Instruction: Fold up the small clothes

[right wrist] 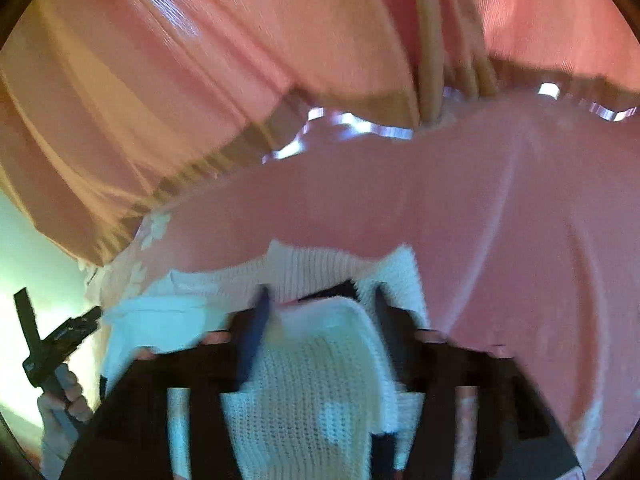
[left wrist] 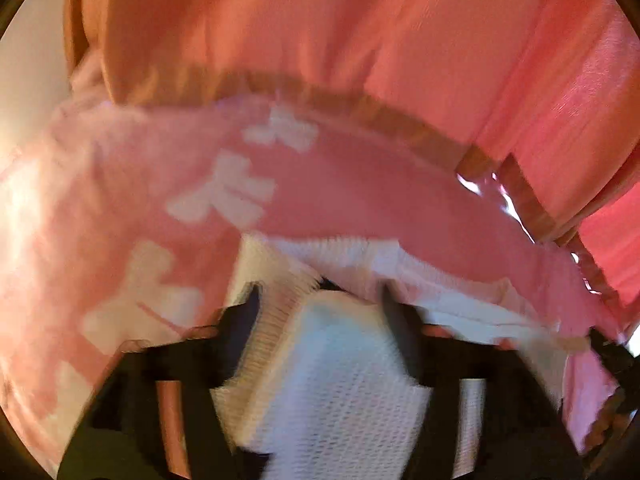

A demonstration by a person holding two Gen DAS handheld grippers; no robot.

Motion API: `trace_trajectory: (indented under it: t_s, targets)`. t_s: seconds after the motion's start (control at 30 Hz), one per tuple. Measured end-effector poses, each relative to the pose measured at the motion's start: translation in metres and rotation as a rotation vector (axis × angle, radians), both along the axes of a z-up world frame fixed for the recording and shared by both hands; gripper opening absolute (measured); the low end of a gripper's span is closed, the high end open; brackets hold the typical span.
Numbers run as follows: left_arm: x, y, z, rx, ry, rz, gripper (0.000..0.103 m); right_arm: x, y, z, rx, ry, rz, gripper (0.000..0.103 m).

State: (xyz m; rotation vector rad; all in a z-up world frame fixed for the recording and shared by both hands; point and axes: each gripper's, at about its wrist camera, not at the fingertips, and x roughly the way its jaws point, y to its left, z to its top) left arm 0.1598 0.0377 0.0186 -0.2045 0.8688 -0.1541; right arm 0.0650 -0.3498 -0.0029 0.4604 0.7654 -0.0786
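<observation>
A pink knit garment (left wrist: 340, 184) with white bow patterns (left wrist: 224, 192) and a white ribbed edge (left wrist: 360, 252) lies spread ahead in the left wrist view. My left gripper (left wrist: 322, 306) stands open, and a fold of the white knit (left wrist: 336, 360) lies loosely between its fingers. In the right wrist view the same pink garment (right wrist: 400, 200) stretches across the middle. My right gripper (right wrist: 322, 310) is also open, with white knit cloth (right wrist: 312, 380) bunched between its fingers. The left gripper (right wrist: 56, 340) shows at the lower left, held by a hand (right wrist: 64, 404).
A salmon-pink draped cloth (left wrist: 360, 40) with a tan border (left wrist: 400, 120) fills the space behind the garment in both views. A strip of glossy surface (right wrist: 352, 124) shows between that cloth and the garment. Both pictures are blurred by motion.
</observation>
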Motion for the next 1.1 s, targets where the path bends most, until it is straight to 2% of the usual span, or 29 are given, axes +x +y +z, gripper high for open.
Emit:
trace_trajectory:
  t_s: [0.07,0.13,0.17,0.33,0.37,0.4,0.43,0.47,0.5,0.53,0.6,0.67,0.7,0.8,0.83,0.87,0.93,1.0,1.03,1.1]
  targets:
    - [-0.010,0.003,0.009,0.036,-0.055,-0.044,0.073,-0.009,0.004,0.005,-0.042,0.011,0.037,0.060]
    - [-0.018,0.006,0.009,0.051,-0.071,-0.093,0.080,-0.017,0.006,0.001,-0.076,0.025,0.059,0.060]
    - [-0.020,0.007,0.005,0.052,-0.069,-0.109,0.080,-0.018,0.005,-0.003,-0.087,0.043,0.068,0.060]
    - [-0.008,-0.006,-0.029,0.085,0.030,-0.168,0.080,0.000,0.006,-0.044,-0.085,0.160,0.106,0.060]
    - [-0.005,-0.009,-0.036,0.097,0.055,-0.169,0.075,0.004,0.008,-0.050,-0.080,0.173,0.120,0.059]
    - [0.000,-0.014,-0.045,0.104,0.098,-0.183,0.063,0.009,0.011,-0.059,-0.087,0.196,0.133,0.057]
    - [0.004,-0.016,-0.051,0.113,0.133,-0.186,0.036,0.010,0.014,-0.064,-0.098,0.207,0.139,0.035]
    - [0.008,-0.018,-0.057,0.114,0.177,-0.187,0.005,0.011,0.018,-0.066,-0.110,0.214,0.150,0.008]
    - [0.010,-0.017,-0.056,0.084,0.191,-0.182,0.006,0.010,0.019,-0.064,-0.110,0.208,0.155,0.007]
    - [0.008,-0.015,-0.046,0.044,0.162,-0.161,0.006,0.004,0.020,-0.051,-0.115,0.157,0.146,0.007]
    - [0.003,-0.014,-0.019,0.013,0.071,-0.161,0.006,-0.012,0.020,-0.009,-0.111,0.004,0.147,0.006]
    - [0.000,-0.011,-0.005,-0.011,0.007,-0.150,0.006,-0.019,0.011,0.008,-0.113,-0.067,0.115,0.006]
    - [0.004,-0.011,-0.010,0.009,0.020,-0.133,0.006,-0.015,0.006,0.006,-0.120,-0.052,0.100,0.006]
    - [0.020,-0.009,-0.041,0.068,0.122,-0.073,0.006,0.013,-0.008,-0.047,-0.084,0.171,0.064,0.007]
    - [0.025,-0.007,-0.054,0.060,0.185,-0.056,0.006,0.017,-0.009,-0.060,-0.073,0.219,0.059,0.007]
    - [0.024,-0.007,-0.056,0.050,0.199,-0.047,0.006,0.019,-0.007,-0.068,-0.066,0.246,0.059,0.007]
    - [0.019,-0.008,-0.046,0.025,0.167,-0.054,0.006,0.012,0.003,-0.056,-0.099,0.198,0.069,0.007]
    - [0.014,-0.013,-0.035,0.063,0.107,-0.079,0.006,0.008,0.009,-0.043,-0.158,0.146,0.082,0.007]
    - [0.015,-0.016,-0.038,0.118,0.097,-0.078,0.006,0.010,0.007,-0.048,-0.179,0.170,0.078,0.007]
    - [0.022,-0.016,-0.055,0.135,0.160,-0.070,0.007,0.017,-0.005,-0.074,-0.120,0.266,0.058,0.007]
